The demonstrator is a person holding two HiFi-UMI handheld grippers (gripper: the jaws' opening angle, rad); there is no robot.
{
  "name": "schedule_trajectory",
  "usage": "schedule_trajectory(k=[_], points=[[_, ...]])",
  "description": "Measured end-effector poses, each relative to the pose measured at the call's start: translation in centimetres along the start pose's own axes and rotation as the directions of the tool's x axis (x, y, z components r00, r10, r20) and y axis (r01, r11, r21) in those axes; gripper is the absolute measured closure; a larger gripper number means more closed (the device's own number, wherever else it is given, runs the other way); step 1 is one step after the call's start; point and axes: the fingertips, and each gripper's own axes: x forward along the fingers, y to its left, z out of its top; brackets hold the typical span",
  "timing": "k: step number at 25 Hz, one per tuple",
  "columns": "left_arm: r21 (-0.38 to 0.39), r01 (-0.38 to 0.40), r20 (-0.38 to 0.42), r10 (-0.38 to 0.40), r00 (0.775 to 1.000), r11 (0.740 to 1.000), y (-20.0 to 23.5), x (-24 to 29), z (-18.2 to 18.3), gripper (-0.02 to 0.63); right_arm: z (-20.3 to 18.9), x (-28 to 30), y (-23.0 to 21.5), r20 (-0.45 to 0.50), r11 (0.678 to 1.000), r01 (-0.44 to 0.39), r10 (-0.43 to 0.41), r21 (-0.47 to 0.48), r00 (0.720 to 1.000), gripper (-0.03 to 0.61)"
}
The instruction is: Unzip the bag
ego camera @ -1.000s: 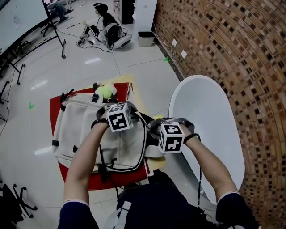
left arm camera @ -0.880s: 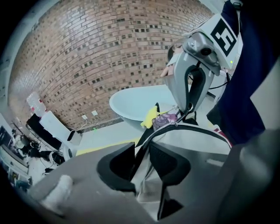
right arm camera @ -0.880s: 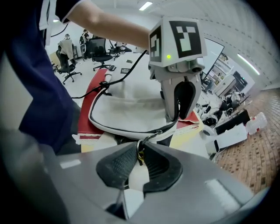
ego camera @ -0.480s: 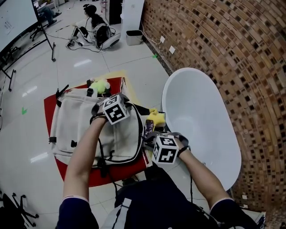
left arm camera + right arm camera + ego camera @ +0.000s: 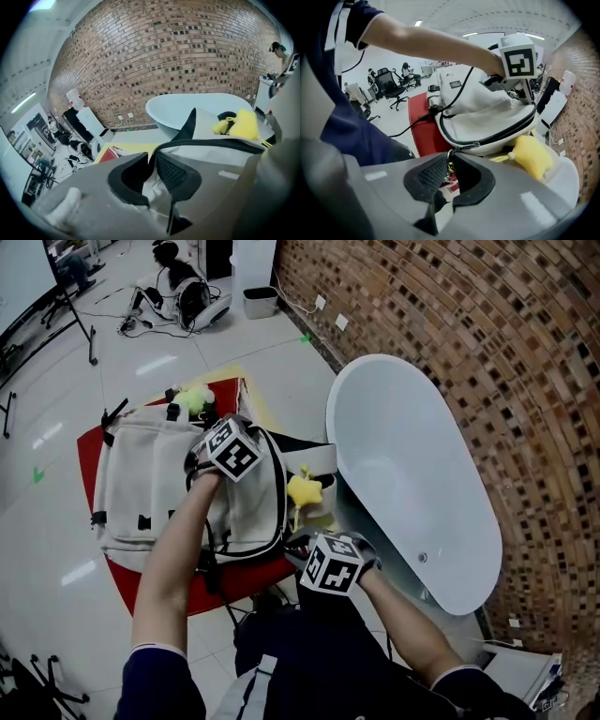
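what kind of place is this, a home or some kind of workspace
Likely an open lab or office workspace, not a home: office chairs on a tiled floor, loose cables on it, and a bathtub set like a prop beside the brick wall.

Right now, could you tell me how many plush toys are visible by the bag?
2. A yellow-green plush toy lies at the bag's far end; a yellow plush toy sits beside its right edge. Others may be hidden inside.
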Motion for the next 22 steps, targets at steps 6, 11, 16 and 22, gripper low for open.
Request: schedule_trajectory(k=[6,11,16,22], points=[[-0.074,-0.068,0.021,0.069,0.997,0.995,0.6,-0.9,-0.5,0.551,1.4,2.0,4.8,0.065,0.998,-0.054,0.053,0.011,0.996,0.532],[-0.144,-0.101,0.003,0.103,0.995,0.984,0.0,-2.1,-1.8,0.489,1.4,2.5,4.3,0.103,0.996,-0.089,0.088,0.007,0.991,0.507],[-0.251,-0.173,-0.019,0.174,0.985,0.952,-0.6,-5.3,-3.4,0.483,1.4,0.0,2.4,0.196,0.982,-0.191,0.186,0.006,0.963,0.426],[-0.434,-0.254,-0.099,0.235,0.967,0.864,-7.3,-11.2,-6.8,0.488,1.7,-3.1,-2.1,0.244,0.962,-0.234,0.263,-0.142,0.933,0.43]])
